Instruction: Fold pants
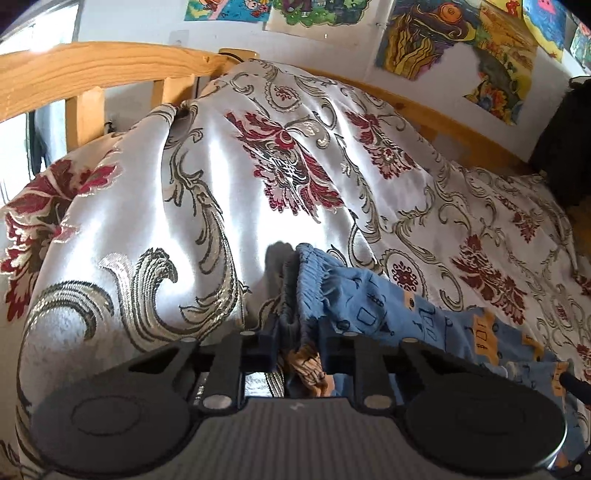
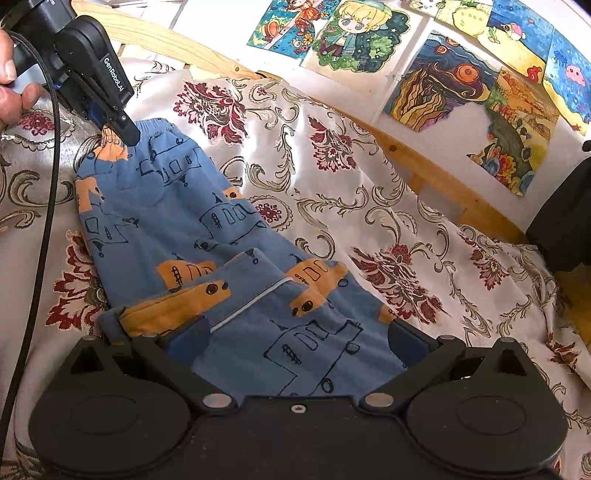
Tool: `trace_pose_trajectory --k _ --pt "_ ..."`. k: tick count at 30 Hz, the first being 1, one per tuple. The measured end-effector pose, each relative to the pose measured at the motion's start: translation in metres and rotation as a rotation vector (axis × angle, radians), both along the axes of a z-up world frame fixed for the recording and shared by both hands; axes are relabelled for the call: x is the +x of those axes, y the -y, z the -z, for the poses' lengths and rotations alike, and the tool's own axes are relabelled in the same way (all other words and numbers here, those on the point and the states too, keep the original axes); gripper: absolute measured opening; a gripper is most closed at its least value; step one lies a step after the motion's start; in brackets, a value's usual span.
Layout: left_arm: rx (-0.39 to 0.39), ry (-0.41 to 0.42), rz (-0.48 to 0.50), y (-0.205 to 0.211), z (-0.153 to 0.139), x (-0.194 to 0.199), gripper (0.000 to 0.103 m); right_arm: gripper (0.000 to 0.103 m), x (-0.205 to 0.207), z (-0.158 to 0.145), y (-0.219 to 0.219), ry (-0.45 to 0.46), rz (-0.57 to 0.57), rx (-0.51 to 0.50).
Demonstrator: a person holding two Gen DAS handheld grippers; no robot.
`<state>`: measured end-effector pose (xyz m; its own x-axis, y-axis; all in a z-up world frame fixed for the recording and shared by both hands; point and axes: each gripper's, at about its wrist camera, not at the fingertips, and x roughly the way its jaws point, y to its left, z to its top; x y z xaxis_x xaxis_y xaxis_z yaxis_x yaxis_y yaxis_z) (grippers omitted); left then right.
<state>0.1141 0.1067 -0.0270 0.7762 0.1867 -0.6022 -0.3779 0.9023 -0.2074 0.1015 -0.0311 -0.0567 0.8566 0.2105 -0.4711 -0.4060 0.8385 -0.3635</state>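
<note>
Blue children's pants (image 2: 166,206) with orange and black building prints lie on a bed, waistband at the far left, legs running toward my right gripper. In the right wrist view my left gripper (image 2: 127,131) pinches the gathered waistband, shut on it. The left wrist view shows the same grip close up: the bunched waistband (image 1: 306,280) rises from between the shut fingers of the left gripper (image 1: 297,343). My right gripper (image 2: 297,341) is open wide, its fingers on either side of the folded-over leg end (image 2: 258,295), with cloth lying between them.
A shiny white bedspread (image 2: 369,192) with red flowers and grey scrolls covers the bed. A wooden bed rail (image 2: 424,166) runs along the wall, which carries coloured drawings (image 2: 354,33). A dark object (image 2: 565,206) sits at the right. A hand (image 2: 11,74) and black cable (image 2: 44,206) are at the left.
</note>
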Motion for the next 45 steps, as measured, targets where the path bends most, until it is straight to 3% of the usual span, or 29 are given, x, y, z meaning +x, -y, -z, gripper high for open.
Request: trace_pose_trajectory --k 7,13,19,22,25,28,31,33,36,39,41,45 --pt "0.084 0.018 -0.005 0.036 -0.026 0.003 0.019 0.102 0.001 -0.001 0.001 -0.005 -0.002 0.010" --pt "0.147 0.112 0.102 0.086 -0.063 0.001 0.019 0.102 0.005 -0.013 0.015 -0.032 -0.025 0.051" --pt "0.147 0.179 0.280 0.144 -0.090 0.005 0.019 0.102 0.006 -0.043 0.091 -0.147 -0.025 0.164" --pt "0.149 0.184 0.368 0.175 -0.092 0.011 0.019 0.102 0.011 -0.058 0.129 -0.165 0.046 0.174" --pt "0.151 0.171 0.452 0.204 -0.088 0.020 0.019 0.102 0.017 -0.075 0.171 -0.166 0.128 0.258" --pt "0.192 0.141 0.543 0.239 -0.078 0.028 0.019 0.101 0.021 -0.087 0.212 -0.179 0.191 0.426" --pt "0.229 0.082 0.631 0.274 -0.058 0.037 0.019 0.094 0.026 -0.085 0.246 -0.230 0.194 0.626" --pt "0.259 0.040 0.680 0.296 -0.042 0.040 0.019 0.092 0.029 -0.078 0.256 -0.275 0.180 0.700" --pt "0.324 -0.006 0.727 0.324 -0.017 0.041 0.019 0.086 0.034 -0.066 0.258 -0.345 0.142 0.749" --pt "0.378 -0.028 0.747 0.340 0.001 0.041 0.019 0.073 0.042 -0.053 0.254 -0.411 0.133 0.810" --pt "0.389 -0.034 0.750 0.346 0.004 0.041 0.019 0.058 0.049 -0.044 0.252 -0.451 0.136 0.839" --pt "0.404 -0.020 0.750 0.350 0.003 0.040 0.019 0.051 0.059 -0.031 0.246 -0.516 0.134 0.868"
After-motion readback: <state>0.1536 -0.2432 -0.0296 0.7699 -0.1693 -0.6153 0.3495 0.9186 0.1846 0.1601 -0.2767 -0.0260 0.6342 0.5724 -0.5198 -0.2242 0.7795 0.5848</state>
